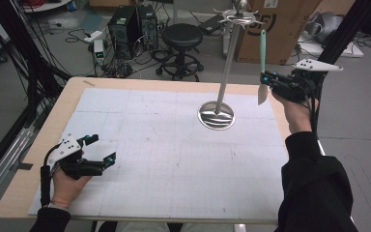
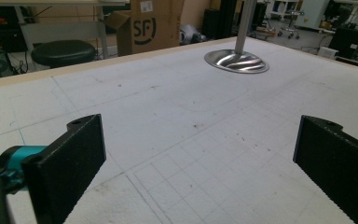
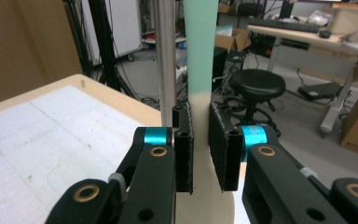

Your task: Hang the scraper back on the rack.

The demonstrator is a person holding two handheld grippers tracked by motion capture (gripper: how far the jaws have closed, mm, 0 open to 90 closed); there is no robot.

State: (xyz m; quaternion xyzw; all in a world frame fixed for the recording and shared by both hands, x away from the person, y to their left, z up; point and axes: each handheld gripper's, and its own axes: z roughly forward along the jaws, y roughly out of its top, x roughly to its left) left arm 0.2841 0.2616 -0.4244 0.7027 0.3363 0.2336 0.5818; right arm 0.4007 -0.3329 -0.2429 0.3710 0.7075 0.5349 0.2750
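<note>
Spatula [image 1: 262, 67]: teal handle, pale cream blade, held upright above the far right edge of the desk [image 1: 38, 140], blade down, handle top level with the hooks of the stand [image 1: 227, 67]. Clamped in right gripper [image 1: 266, 83], jaws closed on the neck where teal meets cream, as seen in the right gripper view [image 3: 200, 102]. Judged light, slim, probably silicone or plastic; blade likely soft and bendy, handle stiffer, surface smooth and apt to slip or swivel under a narrow pinch. Best hold: flat faces of the neck or lower handle, close to the balance point, leaving the handle end free for any hook. Not fragile by appearance. Stand: polished metal post on a round dished base [image 2: 236, 61], hook crown at top, upright on the white gridded mat [image 1: 164, 154], just left of the spatula; probably steady on that base, though top-heavy knocks to be avoided. Hook crown: nothing seen hanging from it. Containers: none on the desk; base dish bare apart from the post. Left gripper [image 1: 101, 150]: jaws wide apart, holding nothing, low over the near left of the mat, well apart from the stand. Beyond the desk: stool [image 1: 182, 36], cardboard box [image 1: 280, 29].
</note>
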